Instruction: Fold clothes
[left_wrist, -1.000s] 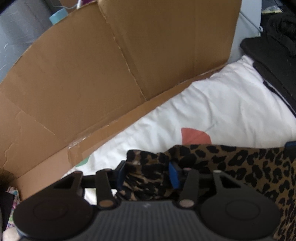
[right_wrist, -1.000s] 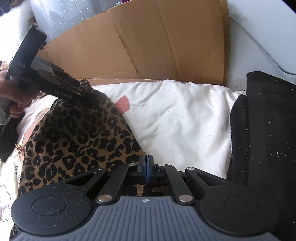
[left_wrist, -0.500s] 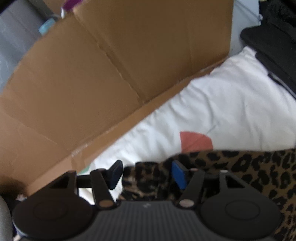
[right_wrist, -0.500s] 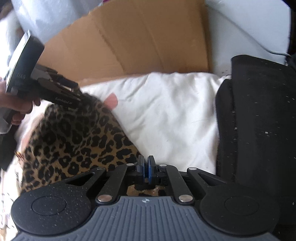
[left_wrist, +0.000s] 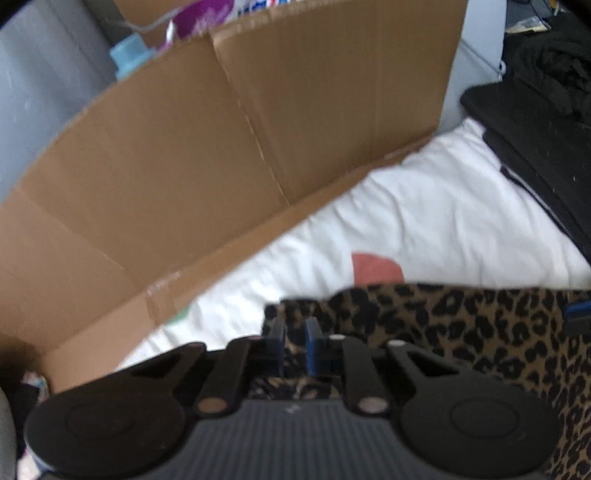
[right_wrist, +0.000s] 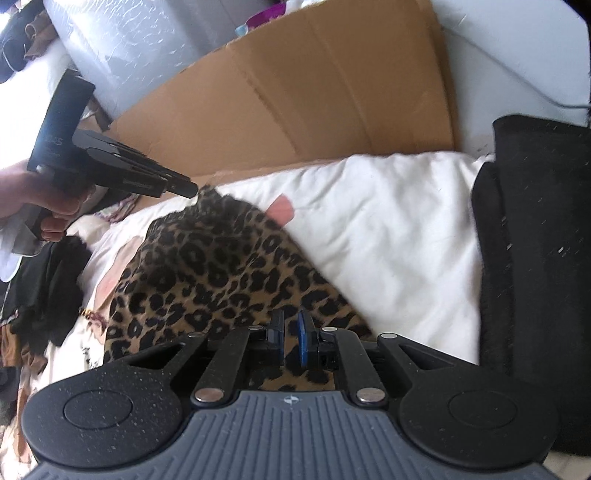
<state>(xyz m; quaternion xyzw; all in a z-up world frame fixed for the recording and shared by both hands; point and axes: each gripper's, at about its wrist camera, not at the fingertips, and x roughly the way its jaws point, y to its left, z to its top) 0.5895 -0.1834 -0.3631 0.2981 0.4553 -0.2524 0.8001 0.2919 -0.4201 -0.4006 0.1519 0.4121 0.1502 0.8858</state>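
A leopard-print garment (left_wrist: 461, 332) lies on a white duvet (left_wrist: 424, 221), its far edge stretched between both grippers. My left gripper (left_wrist: 294, 339) is closing, with a bunched corner of the fabric between its blue pads. In the right wrist view that corner hangs lifted from the left gripper (right_wrist: 194, 190), held by a hand (right_wrist: 37, 192). My right gripper (right_wrist: 291, 338) sits over the other corner of the garment (right_wrist: 221, 277). Its jaws are opening slightly, with fabric still between them. Its blue tip (left_wrist: 578, 314) shows at the cloth's right edge.
A flattened cardboard sheet (left_wrist: 184, 166) stands along the far side of the duvet (right_wrist: 388, 229). Black clothes (right_wrist: 535, 240) are piled on the right of the bed. More dark clothing (right_wrist: 44, 288) lies at the left. A pale blue container (left_wrist: 129, 62) sits behind the cardboard.
The left jaws, wide around the bunched corner before, have closed on it and lifted it. The right pads, pressed together before, now show a narrow gap.
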